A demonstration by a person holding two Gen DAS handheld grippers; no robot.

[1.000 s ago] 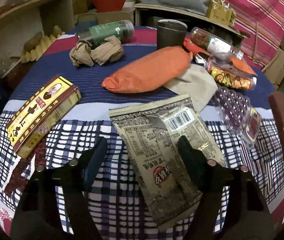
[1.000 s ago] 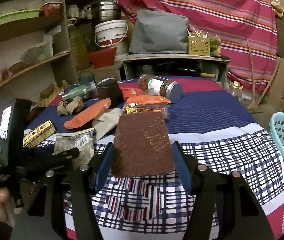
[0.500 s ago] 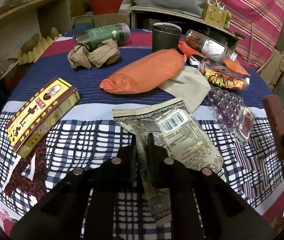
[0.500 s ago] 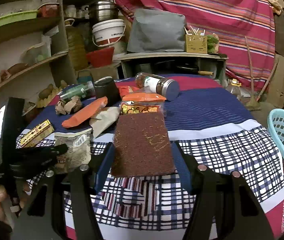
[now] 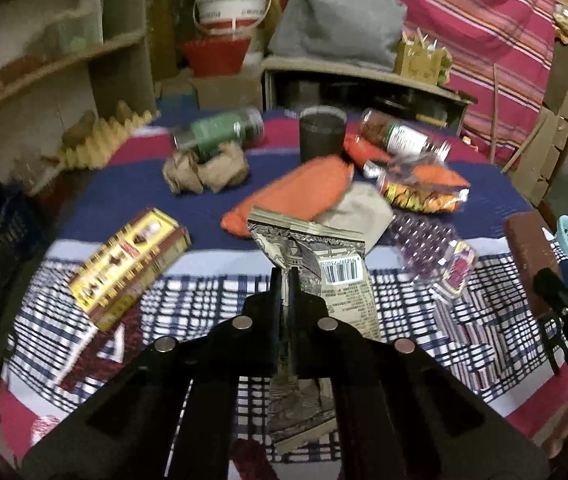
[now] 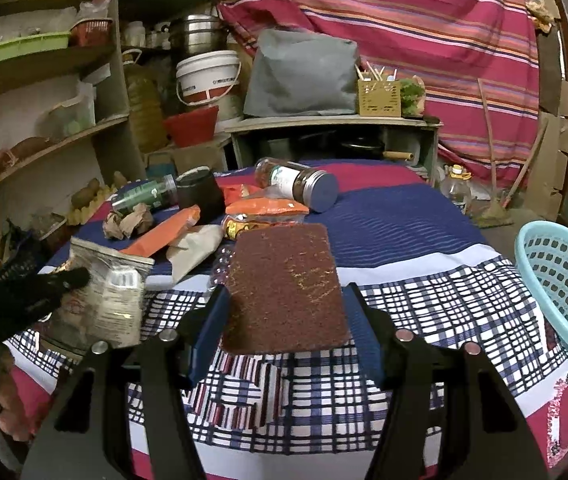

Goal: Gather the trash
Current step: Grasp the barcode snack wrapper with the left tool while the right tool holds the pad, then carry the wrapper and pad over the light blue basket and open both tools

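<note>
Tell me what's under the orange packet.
The orange packet lies partly over a beige pouch, on the cloth. The rest of the pouch beneath it is hidden.

The grey printed snack packet (image 5: 324, 268), barcode showing, hangs crumpled and lifted off the checked tablecloth. The flat brown scouring pad (image 6: 284, 288) sits level above the table's near edge.

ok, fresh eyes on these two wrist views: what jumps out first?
Front and centre in the left view, the left tool is pinched shut on a grey snack wrapper, its top standing up off the checked tablecloth. In the right view, the right tool grips a brown scouring pad that fills the middle. Beyond both, a long orange packet lies among the clutter mid-table, and a light blue basket sits at the right edge.
</note>
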